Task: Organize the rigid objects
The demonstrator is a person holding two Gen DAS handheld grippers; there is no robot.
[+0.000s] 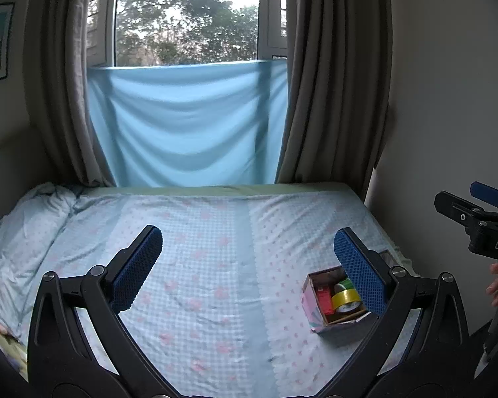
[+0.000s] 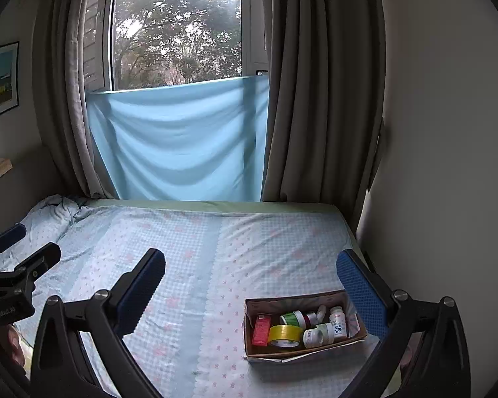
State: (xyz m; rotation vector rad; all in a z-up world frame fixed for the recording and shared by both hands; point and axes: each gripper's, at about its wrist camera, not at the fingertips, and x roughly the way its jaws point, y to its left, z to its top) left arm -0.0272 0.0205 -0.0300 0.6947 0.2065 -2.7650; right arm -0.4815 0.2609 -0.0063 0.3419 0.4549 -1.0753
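A cardboard box [image 2: 302, 351] sits on the bed [image 2: 199, 265] near its right edge. It holds a yellow tape roll [image 2: 284, 335], a red carton [image 2: 261, 331], a green tape roll [image 2: 293, 319] and several white bottles [image 2: 337, 326]. In the left wrist view the box [image 1: 310, 305] is partly behind the right finger. My left gripper [image 1: 247, 252] is open and empty above the bed. My right gripper [image 2: 250, 275] is open and empty, above and just behind the box. Each gripper shows at the edge of the other's view.
The bed has a light blue flowered sheet, with a rumpled blanket [image 1: 23, 232] at the left. A blue cloth [image 1: 186, 126] hangs below the window between grey curtains [image 1: 335, 83]. A white wall [image 2: 448, 165] is on the right, close to the bed.
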